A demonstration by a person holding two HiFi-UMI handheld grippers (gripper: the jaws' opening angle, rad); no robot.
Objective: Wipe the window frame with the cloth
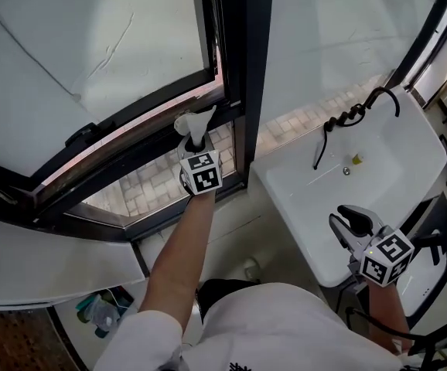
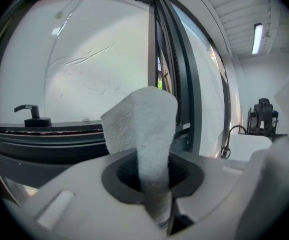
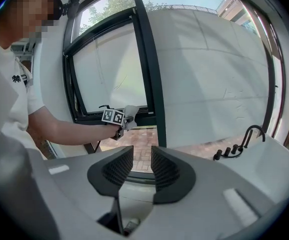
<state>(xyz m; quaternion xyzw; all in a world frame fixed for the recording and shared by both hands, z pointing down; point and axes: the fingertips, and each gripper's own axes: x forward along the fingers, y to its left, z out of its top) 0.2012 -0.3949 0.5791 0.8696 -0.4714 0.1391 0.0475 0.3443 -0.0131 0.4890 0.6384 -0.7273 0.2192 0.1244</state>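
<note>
Left gripper (image 2: 152, 179): jaws clamped on a white cloth (image 2: 142, 124), which is pinched low between the dark pads and stands up out of them in a folded, upright flap. Left gripper's marker cube (image 1: 202, 172): sits just behind the jaws, at the end of the person's outstretched bare forearm (image 1: 181, 261). Cloth position: held up at the far lower corner of the open window, just beside the bottom rail of the dark window frame (image 1: 239, 68) and just left of its vertical post; whether the cloth touches the frame cannot be told from any view. Window handle (image 1: 80, 136): black, on the bottom rail, well to the left of the cloth. Brick paving (image 1: 154, 188): pale, seen outside through the opening under the tilted sash, near side of the left gripper. Right gripper (image 3: 138, 166): jaws apart, nothing between them, only the paving and lower frame showing through the gap. Right gripper placement: at the near right of the scene, well apart from the left one, over the near rim of a white basin (image 1: 397, 141). Right gripper's marker cube (image 1: 387, 257): just behind its jaws. Tap (image 1: 359, 114): black, curved, standing on the far rim of the basin with a row of small black knobs beside it. Person: white short-sleeved shirt (image 1: 285, 331), at the near edge of the head view
</note>
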